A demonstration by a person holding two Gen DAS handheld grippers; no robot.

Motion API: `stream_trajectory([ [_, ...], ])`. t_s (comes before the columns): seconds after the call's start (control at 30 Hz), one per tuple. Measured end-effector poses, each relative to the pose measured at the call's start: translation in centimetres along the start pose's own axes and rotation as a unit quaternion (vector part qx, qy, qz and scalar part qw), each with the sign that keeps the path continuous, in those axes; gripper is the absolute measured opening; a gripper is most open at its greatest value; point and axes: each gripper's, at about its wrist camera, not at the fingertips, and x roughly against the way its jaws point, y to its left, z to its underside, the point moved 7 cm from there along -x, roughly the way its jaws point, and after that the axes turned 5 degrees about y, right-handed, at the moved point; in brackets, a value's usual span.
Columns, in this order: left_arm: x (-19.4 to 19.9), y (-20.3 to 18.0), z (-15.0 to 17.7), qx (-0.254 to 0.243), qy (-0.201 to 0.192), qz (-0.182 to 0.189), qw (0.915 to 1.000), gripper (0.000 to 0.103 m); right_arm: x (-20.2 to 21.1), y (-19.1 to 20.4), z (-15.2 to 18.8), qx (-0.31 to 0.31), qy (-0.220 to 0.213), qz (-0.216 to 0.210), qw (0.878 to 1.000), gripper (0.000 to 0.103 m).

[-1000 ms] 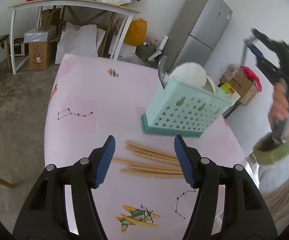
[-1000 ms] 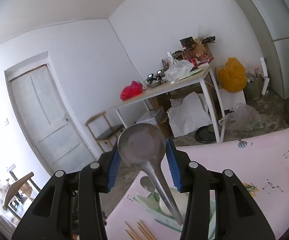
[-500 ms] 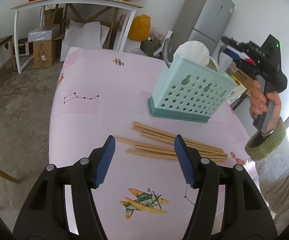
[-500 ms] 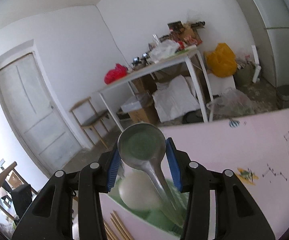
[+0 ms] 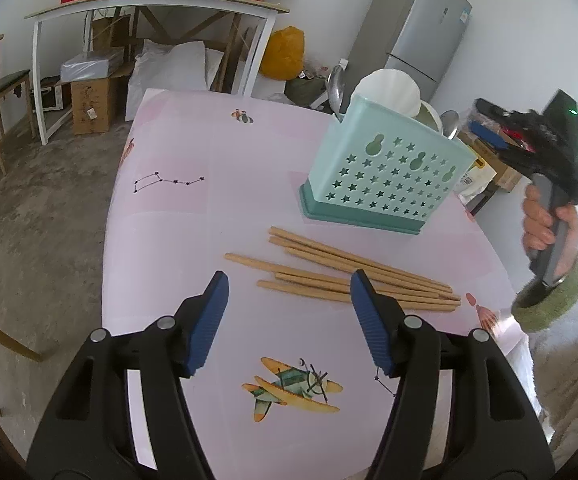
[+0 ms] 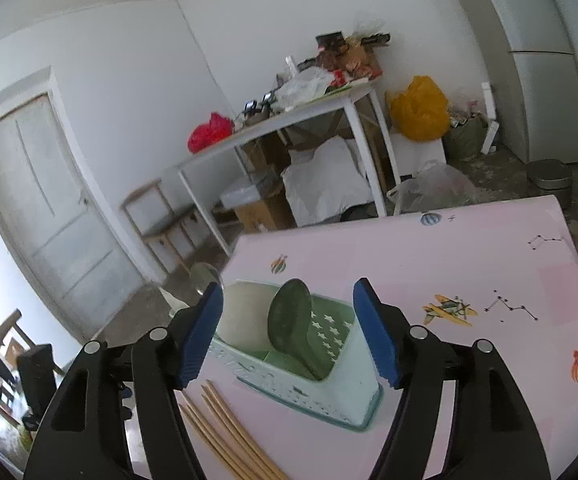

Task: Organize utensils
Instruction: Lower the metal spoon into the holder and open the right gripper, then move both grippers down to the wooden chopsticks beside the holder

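The spoon's handle is hidden inside the holder; chopsticks are perhaps partly cut off.

Bright daylight, fisheye edges, slight blur

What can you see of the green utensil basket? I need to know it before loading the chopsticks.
The utensil basket is pale mint plastic, its walls punched with stars and gourd-shaped holes, on a darker teal base. It stands upright on the pink table, past the loose chopsticks and apart from them. Inside stand a metal ladle, white spoons and another metal spoon.
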Motion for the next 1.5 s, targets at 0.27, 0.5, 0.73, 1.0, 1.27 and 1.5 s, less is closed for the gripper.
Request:
stream_trajectory([
  [0.27,-0.7,0.4,-0.9,0.016,-0.013,0.002,0.9998,0.057,4.2,0.9,3.3,-0.028,-0.021,-0.009,0.999,0.068],
  [0.5,-4.3,-1.5,-3.8,-0.023,0.011,-0.005,0.9997,0.021,2.6,4.1,10.5,-0.054,0.061,-0.046,0.996,0.068],
  [0.73,-9.7,-4.0,-5.5,-0.111,0.054,-0.041,0.9915,0.001,-2.3,7.4,20.2,-0.072,0.204,-0.041,0.975,0.056],
  [1.0,-13.3,-4.7,-3.8,-0.183,0.108,-0.102,0.9718,0.0,-4.2,8.3,22.8,-0.082,0.238,-0.033,0.967,0.049],
  [1.27,-10.5,-3.9,-0.9,-0.157,0.13,-0.091,0.9749,0.0,-4.1,6.6,21.9,-0.122,0.225,-0.011,0.967,0.048],
  [1.5,-7.5,-2.8,1.8,-0.084,0.144,-0.06,0.9842,0.0,-4.5,5.9,21.1,-0.168,0.207,0.012,0.964,0.043],
])
